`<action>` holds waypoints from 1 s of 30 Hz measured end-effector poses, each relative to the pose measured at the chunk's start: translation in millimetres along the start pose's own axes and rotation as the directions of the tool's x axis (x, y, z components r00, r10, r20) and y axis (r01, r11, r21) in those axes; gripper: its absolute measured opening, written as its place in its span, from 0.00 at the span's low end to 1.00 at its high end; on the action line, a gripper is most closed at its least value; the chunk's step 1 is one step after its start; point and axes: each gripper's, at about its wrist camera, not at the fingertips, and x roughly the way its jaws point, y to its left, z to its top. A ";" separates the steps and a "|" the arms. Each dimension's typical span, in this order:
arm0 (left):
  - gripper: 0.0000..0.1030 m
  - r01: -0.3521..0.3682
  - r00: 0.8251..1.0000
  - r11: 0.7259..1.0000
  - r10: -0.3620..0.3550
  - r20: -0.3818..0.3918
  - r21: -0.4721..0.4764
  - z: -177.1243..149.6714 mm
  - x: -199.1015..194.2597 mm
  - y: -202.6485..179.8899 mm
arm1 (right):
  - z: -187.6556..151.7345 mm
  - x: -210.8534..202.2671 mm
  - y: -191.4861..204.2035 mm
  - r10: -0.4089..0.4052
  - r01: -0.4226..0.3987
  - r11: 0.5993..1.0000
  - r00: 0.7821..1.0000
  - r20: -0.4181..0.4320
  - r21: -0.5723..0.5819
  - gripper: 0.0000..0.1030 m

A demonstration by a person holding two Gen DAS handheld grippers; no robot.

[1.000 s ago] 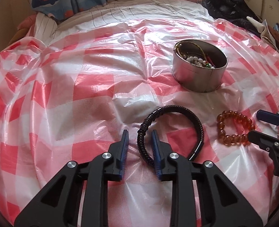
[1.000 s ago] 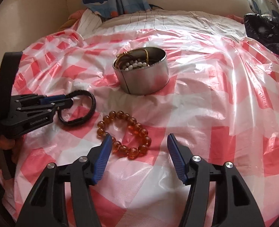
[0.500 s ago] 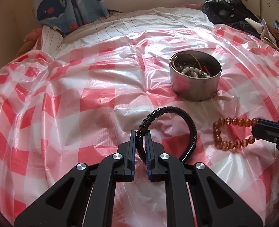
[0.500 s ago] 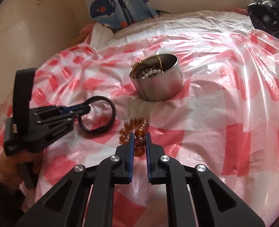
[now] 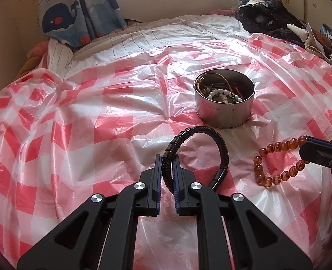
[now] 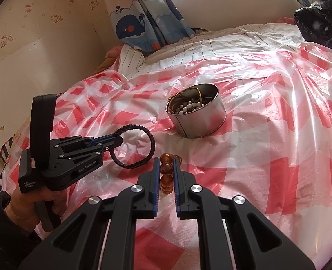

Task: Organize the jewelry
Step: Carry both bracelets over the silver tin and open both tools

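Note:
My left gripper [image 5: 166, 160] is shut on a black braided bracelet [image 5: 223, 151] and holds it just above the red-checked plastic sheet; it also shows in the right wrist view [image 6: 151, 138]. My right gripper [image 6: 166, 160] is shut on an amber bead bracelet [image 6: 166, 168], which hangs from its tips in the left wrist view [image 5: 276, 148]. A round metal tin [image 5: 224, 110] with several pieces of jewelry in it stands beyond both bracelets, also in the right wrist view [image 6: 201, 121].
The red-and-white plastic sheet [image 5: 87, 135] covers a bed. Striped bedding [image 5: 166, 36] and a whale-print curtain [image 5: 76, 11] lie at the far end. Dark clothes [image 5: 267, 15] are piled at the far right. A wall [image 6: 31, 33] runs along the left.
Both grippers went from open to shut, the left on the black bracelet and the right on the amber beads. Both have since lifted their bracelets slightly off the sheet.

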 end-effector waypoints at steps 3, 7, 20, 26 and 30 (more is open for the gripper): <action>0.08 -0.001 1.000 1.000 0.001 0.005 -0.002 0.8 -1.1 -0.1 | -0.1 -0.3 -0.1 0.002 -0.002 1.000 1.000 0.003 0.001 0.11; 0.08 0.065 0.998 0.997 -0.064 0.024 -0.041 6.5 -7.7 3.5 | 3.6 -4.9 -1.0 0.016 -0.016 1.000 1.000 0.024 0.008 0.11; 0.08 0.253 0.963 0.958 -0.236 0.127 -0.137 81.2 3.0 1.0 | 81.6 -16.7 -3.1 0.038 -0.032 0.998 0.988 0.150 -0.045 0.11; 0.18 0.237 0.971 0.963 -0.239 0.003 -0.124 97.8 58.9 -18.3 | 119.0 10.3 -4.4 0.058 -0.048 0.997 0.985 0.162 -0.065 0.12; 0.33 0.195 0.981 0.972 -0.195 0.011 -0.131 87.2 52.0 -8.1 | 121.8 54.2 -10.2 -0.016 0.022 0.995 0.998 0.062 -0.095 0.12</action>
